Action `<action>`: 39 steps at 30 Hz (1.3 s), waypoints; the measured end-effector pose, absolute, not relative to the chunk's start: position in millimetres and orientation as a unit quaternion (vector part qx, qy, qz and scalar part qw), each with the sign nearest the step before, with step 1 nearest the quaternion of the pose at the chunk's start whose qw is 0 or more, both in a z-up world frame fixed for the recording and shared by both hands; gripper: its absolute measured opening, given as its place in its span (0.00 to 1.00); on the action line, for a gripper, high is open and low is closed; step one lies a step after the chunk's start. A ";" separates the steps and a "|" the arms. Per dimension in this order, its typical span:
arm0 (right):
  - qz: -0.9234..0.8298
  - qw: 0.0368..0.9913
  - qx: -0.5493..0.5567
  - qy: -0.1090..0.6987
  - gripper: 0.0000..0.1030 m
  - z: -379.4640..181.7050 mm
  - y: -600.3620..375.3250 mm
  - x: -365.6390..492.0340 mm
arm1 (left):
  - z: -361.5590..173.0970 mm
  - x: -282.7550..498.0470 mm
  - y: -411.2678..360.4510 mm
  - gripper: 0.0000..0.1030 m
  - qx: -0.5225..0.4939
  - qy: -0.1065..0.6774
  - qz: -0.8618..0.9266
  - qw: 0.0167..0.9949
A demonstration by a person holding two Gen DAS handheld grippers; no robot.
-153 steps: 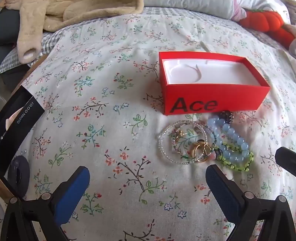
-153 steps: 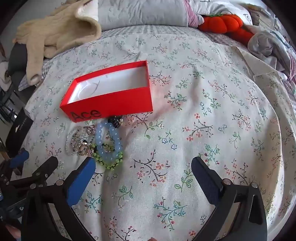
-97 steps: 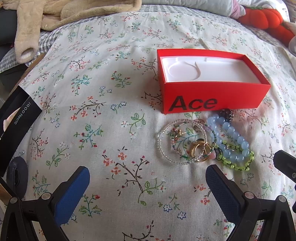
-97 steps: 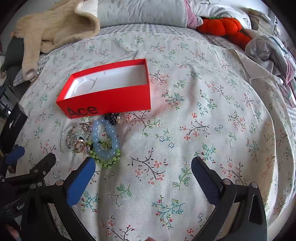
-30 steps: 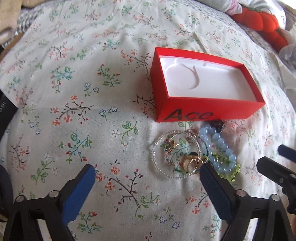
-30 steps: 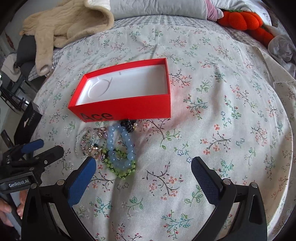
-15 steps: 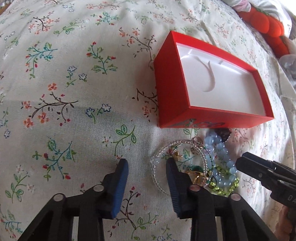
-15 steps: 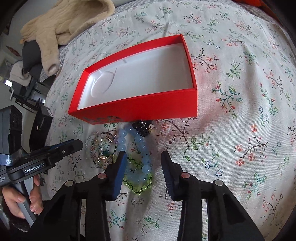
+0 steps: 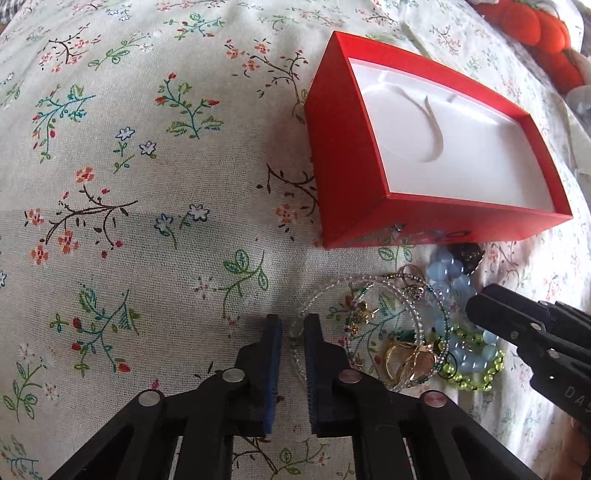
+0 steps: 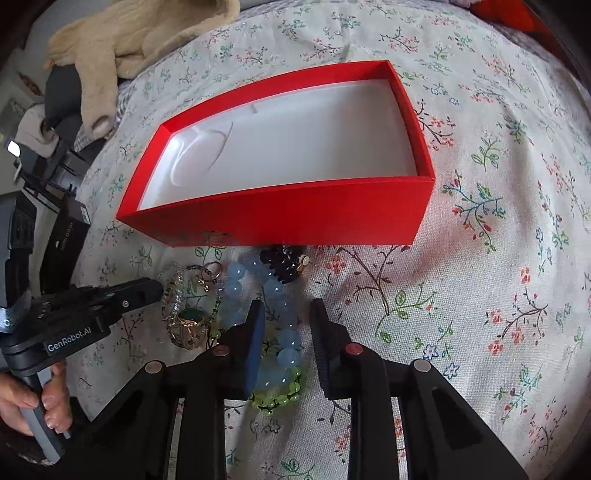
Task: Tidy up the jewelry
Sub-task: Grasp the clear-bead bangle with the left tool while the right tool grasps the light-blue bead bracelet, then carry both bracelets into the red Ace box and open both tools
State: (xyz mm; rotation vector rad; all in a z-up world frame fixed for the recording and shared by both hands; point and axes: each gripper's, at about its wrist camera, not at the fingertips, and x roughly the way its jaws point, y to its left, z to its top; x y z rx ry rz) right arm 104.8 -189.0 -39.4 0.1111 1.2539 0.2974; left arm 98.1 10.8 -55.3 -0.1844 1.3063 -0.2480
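Observation:
An open red box with a white insert lies on the floral bedspread; it also shows in the right wrist view. In front of it lies a pile of jewelry: a clear bead bracelet, gold rings, a blue bead bracelet and a green bead bracelet. My left gripper has its fingers nearly shut around the near edge of the clear bracelet. My right gripper is narrowed, its fingers on either side of the blue bracelet, not gripping it.
A beige plush garment lies at the bed's far left. An orange plush pumpkin sits at the far right. A black box stands off the bed's left edge. The floral bedspread spreads left of the box.
Both grippers have moved down and forward onto the jewelry pile. Both have narrowed, the left almost shut around the clear bracelet's edge, the right around the blue bracelet.

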 end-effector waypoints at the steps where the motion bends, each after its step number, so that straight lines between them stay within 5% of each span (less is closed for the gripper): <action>1: 0.135 0.801 0.033 0.582 0.17 -40.2 -185.0 103.8 | -55.3 97.7 10.5 0.03 -0.084 0.604 -0.114 0.785; 7: 0.126 0.809 -0.017 0.573 0.11 -40.4 -174.4 98.0 | -48.1 93.8 8.5 0.03 -0.085 0.593 -0.113 0.793; 39: 0.143 0.879 0.092 0.445 0.11 92.5 -195.4 86.0 | 56.3 104.7 -24.0 0.02 -0.145 0.451 -0.201 0.857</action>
